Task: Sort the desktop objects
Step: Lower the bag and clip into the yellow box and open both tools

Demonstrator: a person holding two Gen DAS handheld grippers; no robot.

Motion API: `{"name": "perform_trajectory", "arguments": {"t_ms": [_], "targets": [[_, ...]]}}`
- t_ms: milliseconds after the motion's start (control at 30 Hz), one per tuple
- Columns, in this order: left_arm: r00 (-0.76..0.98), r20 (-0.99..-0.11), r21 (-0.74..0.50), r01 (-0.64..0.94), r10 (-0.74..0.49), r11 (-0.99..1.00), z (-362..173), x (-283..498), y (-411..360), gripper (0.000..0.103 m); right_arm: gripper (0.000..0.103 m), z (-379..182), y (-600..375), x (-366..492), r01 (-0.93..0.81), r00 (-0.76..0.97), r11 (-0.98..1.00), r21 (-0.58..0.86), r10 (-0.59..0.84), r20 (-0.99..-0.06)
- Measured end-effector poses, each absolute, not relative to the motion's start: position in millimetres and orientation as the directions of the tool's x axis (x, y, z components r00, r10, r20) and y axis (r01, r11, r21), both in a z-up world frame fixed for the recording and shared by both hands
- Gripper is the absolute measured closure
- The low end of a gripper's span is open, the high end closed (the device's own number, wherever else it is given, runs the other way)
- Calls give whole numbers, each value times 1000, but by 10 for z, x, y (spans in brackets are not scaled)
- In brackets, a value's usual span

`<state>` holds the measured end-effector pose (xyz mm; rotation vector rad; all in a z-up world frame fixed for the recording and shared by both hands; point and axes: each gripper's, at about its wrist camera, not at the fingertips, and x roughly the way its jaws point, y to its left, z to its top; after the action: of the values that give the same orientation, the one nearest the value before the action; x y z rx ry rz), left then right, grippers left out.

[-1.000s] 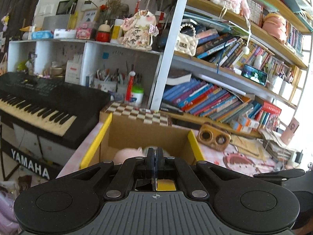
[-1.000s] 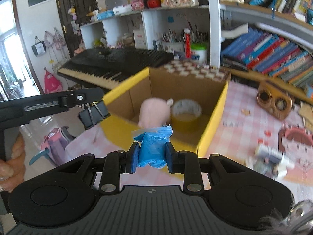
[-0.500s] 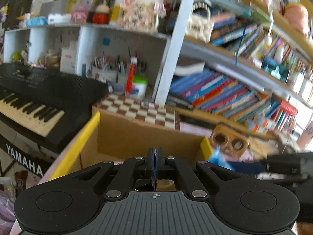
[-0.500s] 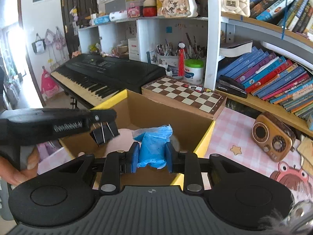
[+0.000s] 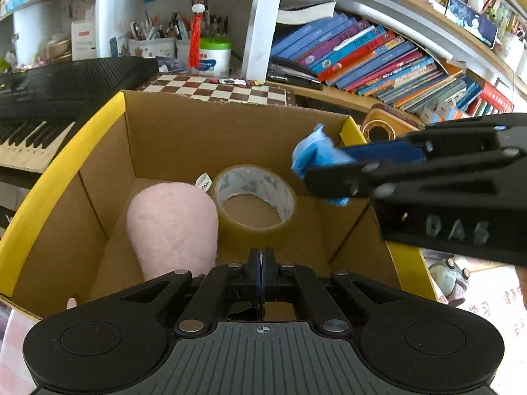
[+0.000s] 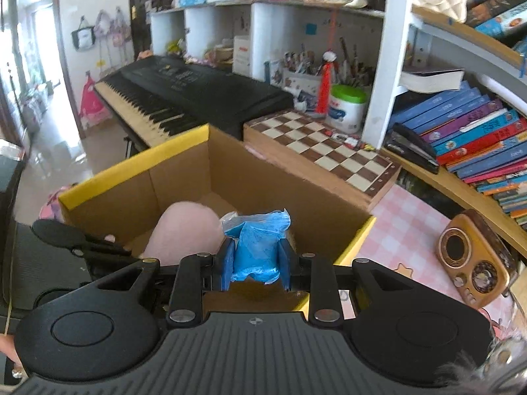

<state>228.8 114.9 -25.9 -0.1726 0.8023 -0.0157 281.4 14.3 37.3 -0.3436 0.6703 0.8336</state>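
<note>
Inside the cardboard box [image 5: 184,138] lie a pink plush [image 5: 173,227] and, touching it, a tape roll [image 5: 253,202]. Above the box, the right gripper [image 5: 324,172] pinches a blue packet [image 5: 313,154]; the left gripper [image 5: 261,263] is closed, empty.

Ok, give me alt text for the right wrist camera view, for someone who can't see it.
The right gripper, shut on a crumpled blue packet, hangs over an open cardboard box with yellow-edged flaps that holds a pink plush toy. Behind the box are a chessboard, a black keyboard and shelves of books.
</note>
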Motion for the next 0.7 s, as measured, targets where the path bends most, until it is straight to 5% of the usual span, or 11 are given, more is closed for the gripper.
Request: {"name": "perform_trajectory", "arguments": {"t_ms": [200,367,700], "targets": [[712,-702,-79,-76,-1,994,-202,2251,1114,82,77,276,206,2793,-795,446,606,-23,559,-699],[748,-650,48,-133,132,990,-63,2043,1099,22,78,258,215,2799,-800,431,600,-14,558,-709],[779,-598,110,-156,191,982,51,1762,1148,16,77,196,260,2784,-784,387,620,44,542,-746]]}}
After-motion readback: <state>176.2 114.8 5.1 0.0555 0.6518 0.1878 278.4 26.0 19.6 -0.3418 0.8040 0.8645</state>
